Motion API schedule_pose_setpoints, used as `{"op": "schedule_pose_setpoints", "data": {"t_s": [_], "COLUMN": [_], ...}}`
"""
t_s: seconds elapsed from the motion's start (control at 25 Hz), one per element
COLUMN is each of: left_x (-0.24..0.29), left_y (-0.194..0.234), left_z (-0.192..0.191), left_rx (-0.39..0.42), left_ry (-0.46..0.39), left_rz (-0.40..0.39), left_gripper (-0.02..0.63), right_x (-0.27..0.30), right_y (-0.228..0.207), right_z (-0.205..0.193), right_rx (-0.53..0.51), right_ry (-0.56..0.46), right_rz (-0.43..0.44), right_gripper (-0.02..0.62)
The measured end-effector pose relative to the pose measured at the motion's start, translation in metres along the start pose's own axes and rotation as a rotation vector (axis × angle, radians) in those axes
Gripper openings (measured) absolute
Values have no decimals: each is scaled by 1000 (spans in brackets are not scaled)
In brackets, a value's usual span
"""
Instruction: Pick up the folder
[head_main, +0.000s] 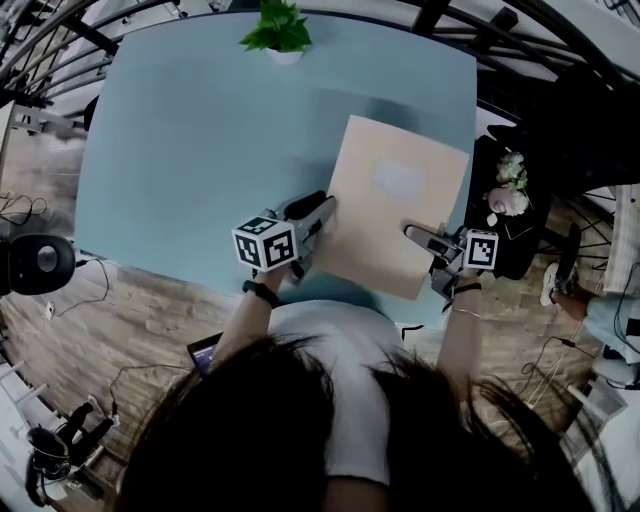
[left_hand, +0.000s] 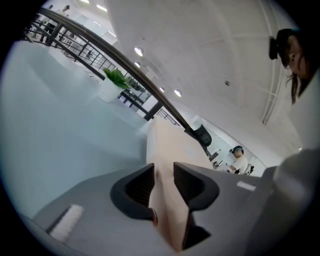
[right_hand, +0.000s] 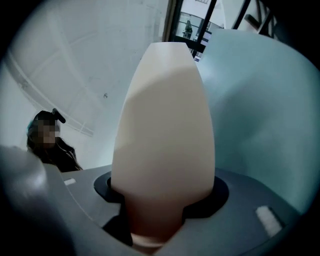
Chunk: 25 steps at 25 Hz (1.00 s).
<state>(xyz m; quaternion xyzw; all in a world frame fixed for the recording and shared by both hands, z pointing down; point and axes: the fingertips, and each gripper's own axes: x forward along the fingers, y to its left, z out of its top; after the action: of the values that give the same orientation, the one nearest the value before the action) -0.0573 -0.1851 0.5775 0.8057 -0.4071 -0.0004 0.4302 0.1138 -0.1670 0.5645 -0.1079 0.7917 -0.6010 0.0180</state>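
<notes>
A beige folder (head_main: 390, 215) with a pale label hangs over the near right part of the light blue table (head_main: 200, 150), held at two edges. My left gripper (head_main: 322, 212) is shut on its left edge; in the left gripper view the folder (left_hand: 167, 200) runs edge-on between the two dark pads (left_hand: 137, 187). My right gripper (head_main: 415, 236) is shut on the near right edge. The folder (right_hand: 165, 125) fills the right gripper view and hides most of both jaws.
A small potted plant (head_main: 277, 30) stands at the table's far edge. A dark side table with flowers (head_main: 510, 185) is to the right. Railings (head_main: 40, 40) run behind the table. Cables and a black round device (head_main: 35, 262) lie on the wooden floor at left.
</notes>
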Motion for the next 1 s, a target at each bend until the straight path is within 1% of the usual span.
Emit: {"op": "schedule_pose_setpoints", "data": {"t_s": [0.12, 0.24, 0.48, 0.64, 0.8, 1.0], "left_x": [-2, -9, -29, -44, -61, -76], "left_y": [-7, -17, -35, -50, -68, -89], "left_z": [17, 29, 58, 78, 95, 114], "left_rx": [65, 123, 241, 325, 411, 497], "left_ry": [-23, -46, -103, -154, -200, -256], "left_rz": [-2, 2, 14, 24, 33, 40], "left_gripper": [176, 176, 176, 176, 176, 176], "right_x": [3, 2, 1, 0, -7, -15], "right_y": [15, 32, 74, 104, 129, 150], "right_z": [13, 21, 36, 38, 38, 43], "right_rx": [-65, -128, -324, -458, -598, -778], "right_ry": [-29, -65, -124, -173, -236, -282], "right_rz": [-1, -22, -120, -206, -313, -490], "right_gripper": [291, 291, 291, 291, 291, 290]}}
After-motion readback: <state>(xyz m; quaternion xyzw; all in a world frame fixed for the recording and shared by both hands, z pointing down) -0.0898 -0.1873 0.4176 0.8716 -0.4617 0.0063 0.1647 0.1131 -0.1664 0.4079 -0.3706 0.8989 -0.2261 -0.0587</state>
